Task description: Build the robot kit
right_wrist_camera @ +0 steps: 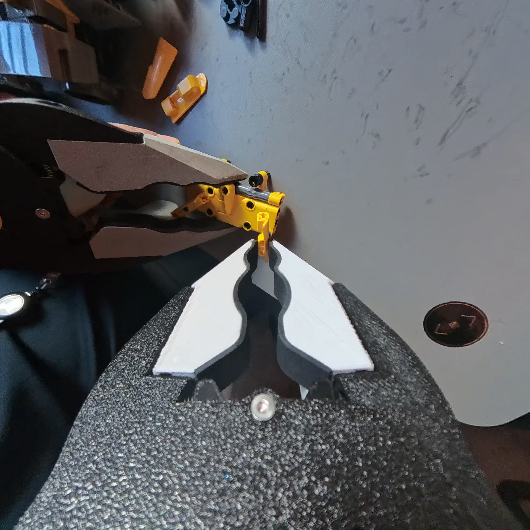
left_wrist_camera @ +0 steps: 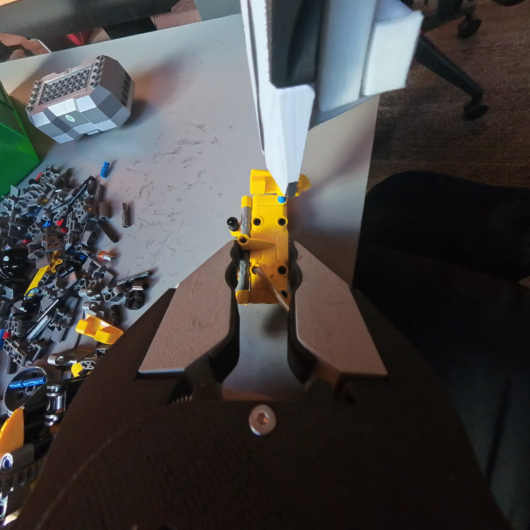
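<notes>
Jaws clamp yellow brick assembly (left_wrist_camera: 265, 252), (both grippers)

office | grey desk (left_wrist_camera: 177, 149) | wheeled chair base (left_wrist_camera: 470, 94) | carpet floor (left_wrist_camera: 430, 137) | round cable grommet (right_wrist_camera: 455, 324)

2 close wrist views along jaws, sharing yellow assembly (left_wrist_camera: 265, 252)

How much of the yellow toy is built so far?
Done: a yellow block assembly with a grey rod and black pin is already joined up. In hand: the left gripper clamps it while the right gripper pinches a small yellow piece at its end. Left: a big pile of loose parts on the table.
</notes>
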